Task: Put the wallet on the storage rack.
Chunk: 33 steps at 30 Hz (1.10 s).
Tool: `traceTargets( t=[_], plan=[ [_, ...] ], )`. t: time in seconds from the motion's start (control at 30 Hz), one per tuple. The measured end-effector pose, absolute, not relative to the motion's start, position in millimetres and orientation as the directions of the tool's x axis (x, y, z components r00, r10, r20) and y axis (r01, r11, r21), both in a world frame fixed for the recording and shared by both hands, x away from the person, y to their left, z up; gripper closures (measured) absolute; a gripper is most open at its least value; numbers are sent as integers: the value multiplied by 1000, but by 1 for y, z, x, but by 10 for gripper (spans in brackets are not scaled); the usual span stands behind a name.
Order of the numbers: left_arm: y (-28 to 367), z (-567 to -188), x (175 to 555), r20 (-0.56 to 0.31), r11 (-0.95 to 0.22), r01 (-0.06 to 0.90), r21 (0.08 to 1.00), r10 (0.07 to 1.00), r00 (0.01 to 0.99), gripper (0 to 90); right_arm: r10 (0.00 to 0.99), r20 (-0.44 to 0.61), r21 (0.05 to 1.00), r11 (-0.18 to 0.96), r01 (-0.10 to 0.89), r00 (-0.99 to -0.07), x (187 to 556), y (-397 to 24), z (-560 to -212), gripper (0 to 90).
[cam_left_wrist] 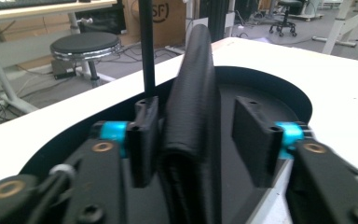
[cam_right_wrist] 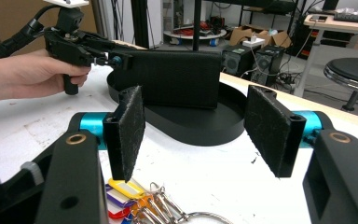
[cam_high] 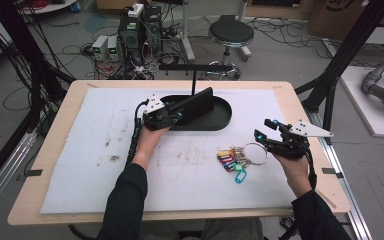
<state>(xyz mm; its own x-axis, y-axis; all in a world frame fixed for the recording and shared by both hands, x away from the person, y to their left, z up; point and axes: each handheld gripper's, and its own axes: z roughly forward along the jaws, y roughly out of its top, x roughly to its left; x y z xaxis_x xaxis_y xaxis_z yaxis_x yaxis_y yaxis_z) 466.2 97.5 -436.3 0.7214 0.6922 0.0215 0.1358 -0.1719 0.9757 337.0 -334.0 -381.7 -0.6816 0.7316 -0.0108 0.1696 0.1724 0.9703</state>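
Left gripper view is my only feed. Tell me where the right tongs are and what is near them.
Observer: The right tongs are open, off to the right of the black tray and apart from it.
Operator: Name what lies by them.
Observer: A bunch of keys with coloured tags lies on the white mat just in front of the tongs. The pads are not touching it.
Operator: Describe my case from the side.
Observer: In the right gripper view, the black folded case stands on its long edge in the tray, with the left tongs at one end of it.
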Motion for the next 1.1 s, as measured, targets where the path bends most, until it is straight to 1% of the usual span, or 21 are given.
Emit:
traceTargets(
  t=[0.07, 0.1, 0.17, 0.3, 0.43, 0.53, 0.57, 0.67, 0.7, 0.73, 0.8, 0.83, 0.97, 1.07, 1.1],
  plan=[
    [97, -435, 465, 11, -173, 154, 973, 700, 714, 411, 732, -9, 970, 171, 171, -681, 337, -334, -382, 390],
    [98, -432, 463, -10, -160, 175, 972, 709, 705, 367, 733, -8, 970, 170, 172, -680, 337, -334, -382, 389],
    [98, -428, 461, -6, -167, 177, 970, 713, 701, 303, 733, -11, 971, 169, 166, -680, 337, -334, -382, 389],
    [100, -421, 456, 28, -201, 170, 965, 718, 696, 247, 734, -13, 971, 171, 166, -679, 337, -335, -382, 388],
    [101, -406, 443, 98, -263, 140, 955, 721, 686, 234, 737, -10, 972, 167, 168, -676, 337, -335, -381, 385],
    [101, -400, 438, 119, -280, 131, 951, 723, 681, 234, 739, -8, 972, 165, 169, -674, 337, -335, -381, 383],
    [101, -392, 430, 142, -307, 126, 943, 719, 681, 234, 739, -7, 972, 164, 169, -674, 337, -335, -381, 381],
    [100, -386, 422, 153, -327, 131, 936, 711, 686, 234, 740, -8, 972, 164, 168, -673, 337, -336, -381, 379],
    [100, -380, 414, 166, -349, 136, 927, 708, 686, 234, 741, -9, 973, 162, 166, -671, 337, -337, -381, 377],
    [100, -380, 414, 166, -349, 136, 927, 708, 686, 235, 742, -9, 973, 162, 167, -670, 337, -337, -381, 376],
    [104, -376, 396, 191, -332, 83, 940, 710, 678, 235, 745, -5, 973, 158, 169, -667, 337, -337, -381, 374],
    [105, -376, 392, 191, -326, 77, 942, 711, 676, 236, 746, -4, 973, 158, 171, -666, 337, -337, -381, 374],
    [115, -374, 368, 189, -309, 60, 949, 714, 674, 236, 749, -5, 973, 158, 171, -663, 337, -338, -381, 371],
    [122, -375, 357, 181, -300, 64, 952, 718, 672, 235, 751, -2, 972, 158, 176, -660, 336, -338, -381, 368],
    [128, -377, 348, 171, -292, 71, 954, 720, 673, 235, 752, -1, 971, 157, 177, -659, 336, -338, -381, 367]
  ],
)
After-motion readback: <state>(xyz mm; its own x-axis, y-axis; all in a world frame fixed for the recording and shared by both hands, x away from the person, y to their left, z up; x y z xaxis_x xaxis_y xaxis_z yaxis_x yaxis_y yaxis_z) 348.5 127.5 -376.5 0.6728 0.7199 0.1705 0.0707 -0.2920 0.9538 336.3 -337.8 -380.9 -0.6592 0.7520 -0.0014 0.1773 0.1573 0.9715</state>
